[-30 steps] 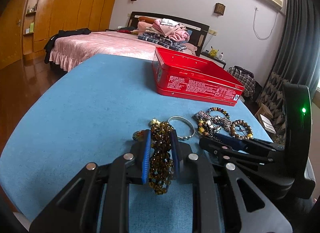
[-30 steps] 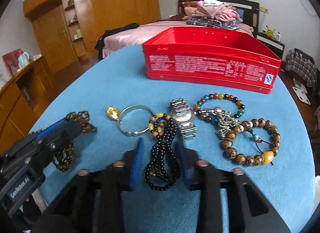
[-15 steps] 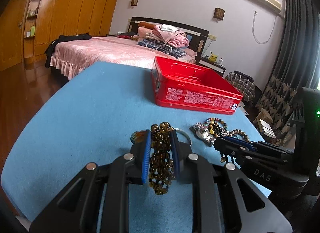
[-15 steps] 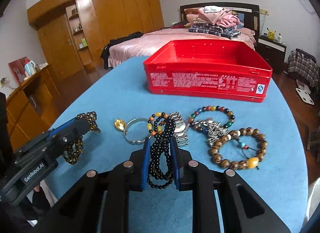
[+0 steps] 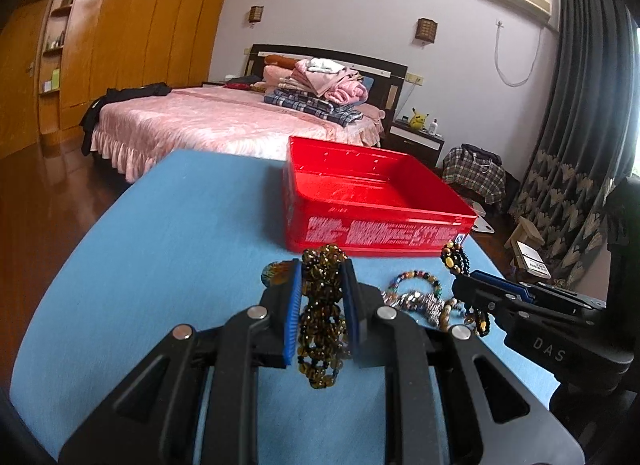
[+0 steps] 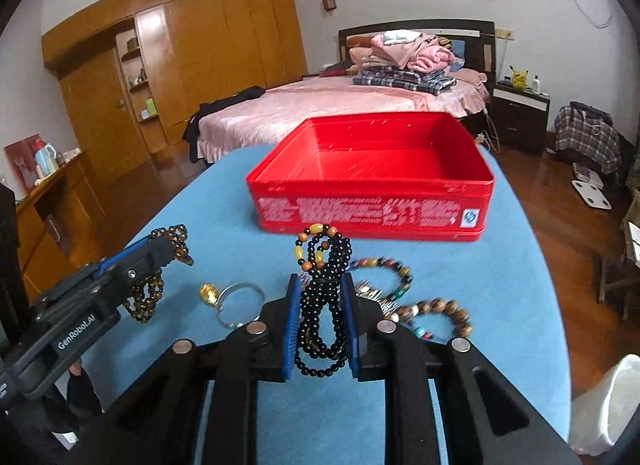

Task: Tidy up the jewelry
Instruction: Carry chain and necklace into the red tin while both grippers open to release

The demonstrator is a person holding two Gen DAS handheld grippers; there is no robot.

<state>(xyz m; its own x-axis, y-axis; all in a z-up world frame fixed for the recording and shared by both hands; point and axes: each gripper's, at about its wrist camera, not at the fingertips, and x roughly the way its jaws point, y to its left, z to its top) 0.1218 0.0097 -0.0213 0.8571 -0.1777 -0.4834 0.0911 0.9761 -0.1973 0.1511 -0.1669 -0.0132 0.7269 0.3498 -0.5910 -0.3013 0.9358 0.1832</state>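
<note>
Two strands are clamped, brown beads (image 5: 320, 317) in our left gripper (image 5: 320, 305) and black beads (image 6: 322, 301) in our right gripper (image 6: 320, 313), so we should carry both over the red tin's (image 6: 372, 209) near wall, beyond the table (image 6: 480, 285), before releasing.

A home bedroom is shown: a pink-covered bed (image 6: 344, 105) piled with folded clothes (image 6: 404, 61), a wooden wardrobe (image 6: 224, 53) left of it, a nightstand (image 6: 520, 113) right of it.

Red tin (image 6: 372, 213), blue tablecloth (image 6: 520, 265)
</note>
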